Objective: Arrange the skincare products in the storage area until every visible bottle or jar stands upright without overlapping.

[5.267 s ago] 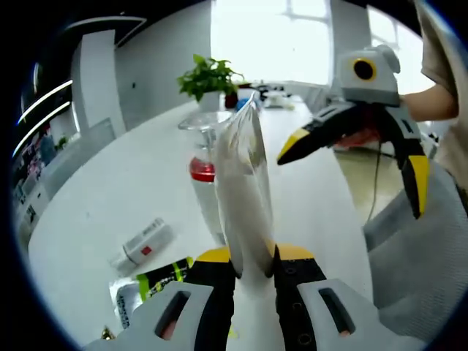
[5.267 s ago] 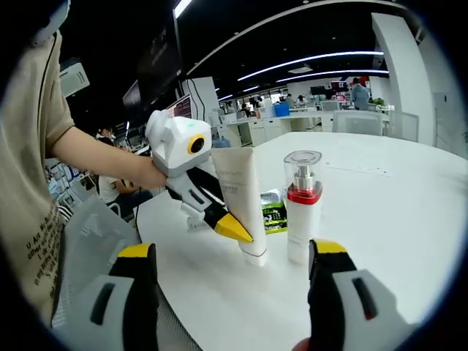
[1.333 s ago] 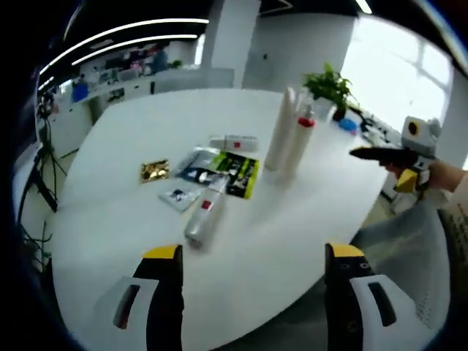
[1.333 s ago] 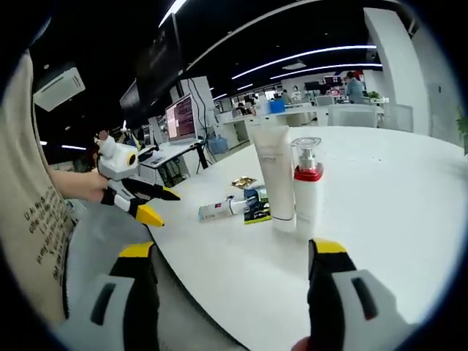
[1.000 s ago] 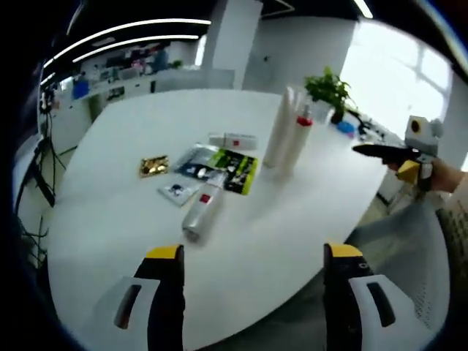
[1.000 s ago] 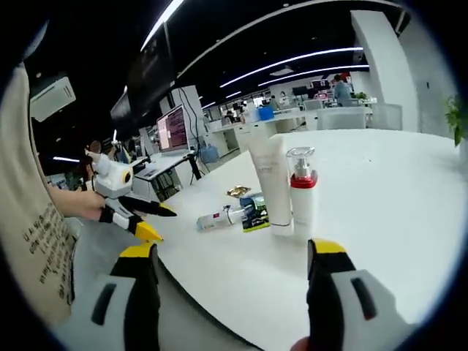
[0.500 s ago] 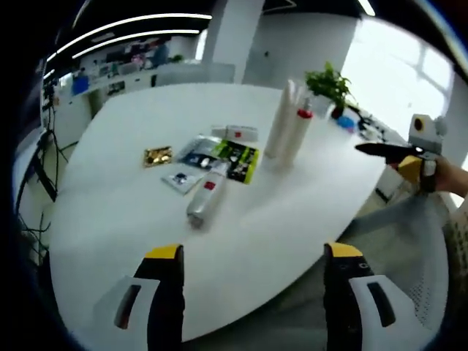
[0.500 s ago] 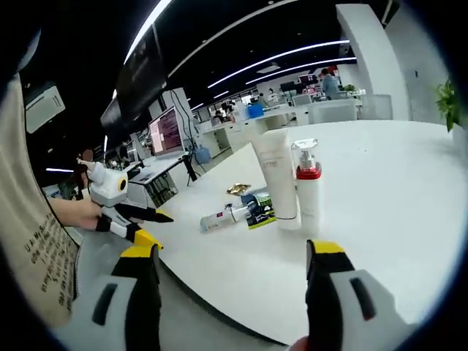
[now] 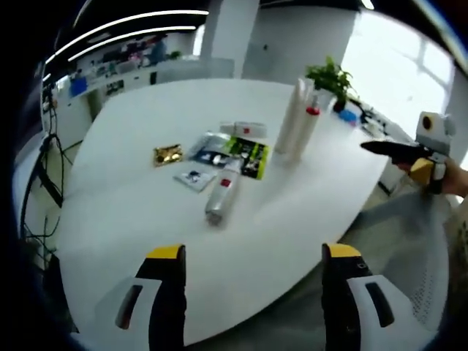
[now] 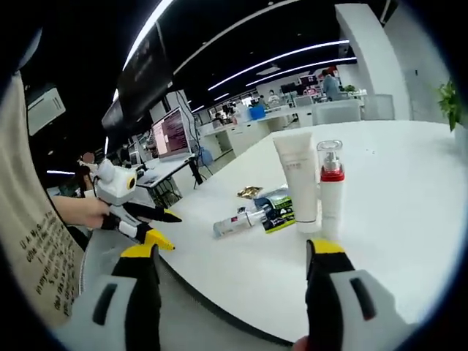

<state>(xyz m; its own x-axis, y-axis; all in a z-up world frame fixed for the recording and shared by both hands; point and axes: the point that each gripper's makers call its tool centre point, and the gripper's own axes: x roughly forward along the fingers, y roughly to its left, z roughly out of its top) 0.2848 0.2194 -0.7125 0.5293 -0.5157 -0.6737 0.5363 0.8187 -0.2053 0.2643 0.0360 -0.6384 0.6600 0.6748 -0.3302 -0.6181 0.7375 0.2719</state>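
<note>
With tube (image 10: 298,183) and pump bottle (image 10: 330,191) upright, I hold my left gripper (image 9: 248,292) and right gripper (image 10: 234,292) spread empty, judging the lying bottle (image 9: 221,200) comes next.

- White round table (image 9: 146,219): broad, glossy top, seen from its edge in both gripper views.
- Potted green plant (image 9: 329,75): at the table's far side, in front of a bright window (image 9: 395,58).
- White column (image 9: 230,33): beyond the table.
- Ceiling light strips (image 10: 292,58): long curved lines across a dark ceiling.
- Lit monitor (image 10: 170,133): on a desk in the open office behind.
- Rows of desks (image 10: 270,113): far background, small and blurred.
</note>
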